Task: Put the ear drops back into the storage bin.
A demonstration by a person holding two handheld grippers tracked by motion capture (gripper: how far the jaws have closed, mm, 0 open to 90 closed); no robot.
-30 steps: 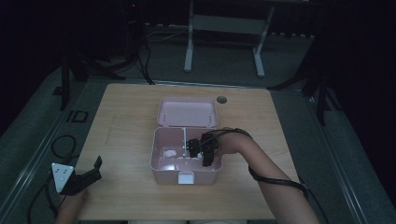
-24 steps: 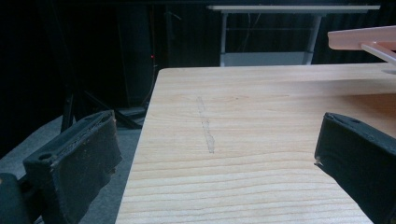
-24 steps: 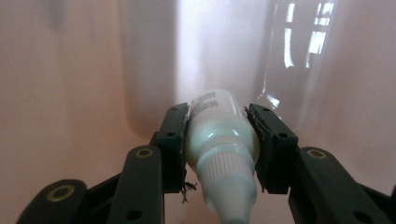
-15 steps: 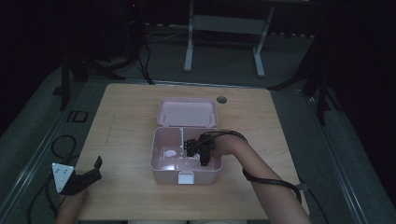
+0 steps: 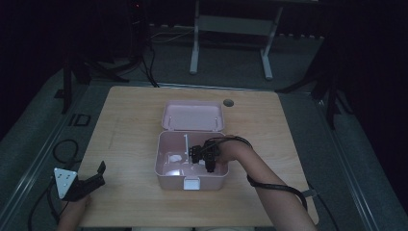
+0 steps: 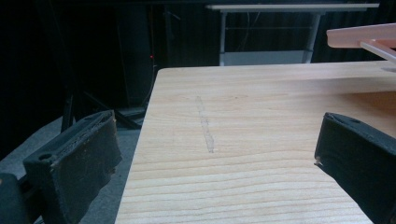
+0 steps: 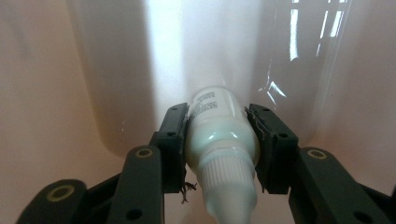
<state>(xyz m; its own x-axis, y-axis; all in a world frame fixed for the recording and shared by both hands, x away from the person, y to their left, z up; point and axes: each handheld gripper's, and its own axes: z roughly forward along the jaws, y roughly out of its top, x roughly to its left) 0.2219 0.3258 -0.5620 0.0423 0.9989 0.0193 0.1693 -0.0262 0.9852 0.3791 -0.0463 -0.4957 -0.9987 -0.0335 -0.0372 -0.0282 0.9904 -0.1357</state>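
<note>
Your right gripper (image 5: 206,160) sits inside the pink box (image 5: 166,171), just right of centre in the high view, low in the frame's middle band. In the right gripper view its jaws pinch a small white bottle (image 7: 219,140): both black pads press the bottle's body from either side, ribbed cap toward the camera at bottom centre, printed label end pointing away toward the box's pale wall (image 7: 116,70). The bottle lies along the line of the jaws, not across them. Whether the bottle touches the box floor, you cannot tell from these frames.

The box stands open on the wooden table (image 5: 125,125). Its lid (image 5: 193,116) is tipped back, just above the box body in the high view. A thin white divider (image 5: 185,142) runs inside the box, left of your right gripper. A white latch tab (image 5: 191,184) shows on the near wall.

Your left gripper (image 5: 84,181) rests at the lower left of the high view, at the table's near-left corner, well apart from the box. Its grey three-cornered plate (image 5: 64,180) faces up. In the left gripper view the jaws stand spread wide, one pad at lower left, the other at lower right, with bare wood between them and nothing held. The edge of the pink lid (image 6: 362,37) shows at upper right of that view.
</note>
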